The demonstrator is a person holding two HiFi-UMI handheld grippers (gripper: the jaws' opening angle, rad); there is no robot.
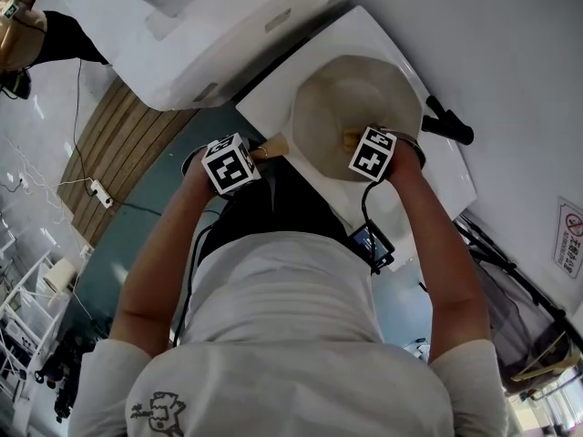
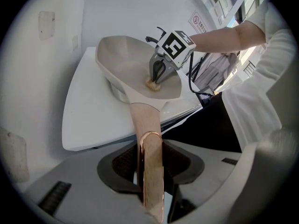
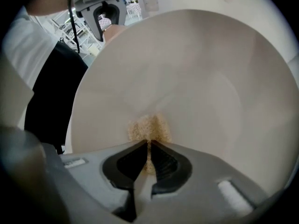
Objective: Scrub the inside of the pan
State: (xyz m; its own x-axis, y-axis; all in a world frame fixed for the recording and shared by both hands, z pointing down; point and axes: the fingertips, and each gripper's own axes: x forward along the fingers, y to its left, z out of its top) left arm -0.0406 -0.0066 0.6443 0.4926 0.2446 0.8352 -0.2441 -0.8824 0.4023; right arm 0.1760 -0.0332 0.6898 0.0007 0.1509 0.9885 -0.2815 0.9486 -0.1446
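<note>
A pan (image 1: 355, 107) with a pale beige inside stands on a white table (image 1: 446, 185). Its tan handle (image 2: 146, 120) ends in a copper loop and runs back between the jaws of my left gripper (image 2: 150, 158), which is shut on it. My right gripper (image 3: 149, 146) is inside the pan, shut on a small yellowish sponge (image 3: 148, 129) that rests against the pan's inner surface (image 3: 201, 78). The left gripper view shows the right gripper (image 2: 159, 74) pointing down with the sponge (image 2: 152, 84) on the pan's near slope. In the head view both marker cubes hide the jaws.
A black object (image 1: 448, 124) lies on the table right of the pan. A large white unit (image 1: 209, 35) stands behind and left of the table. A cable runs from the right gripper to a small device (image 1: 373, 244) hanging at the person's waist. A power strip (image 1: 100, 194) lies on the floor.
</note>
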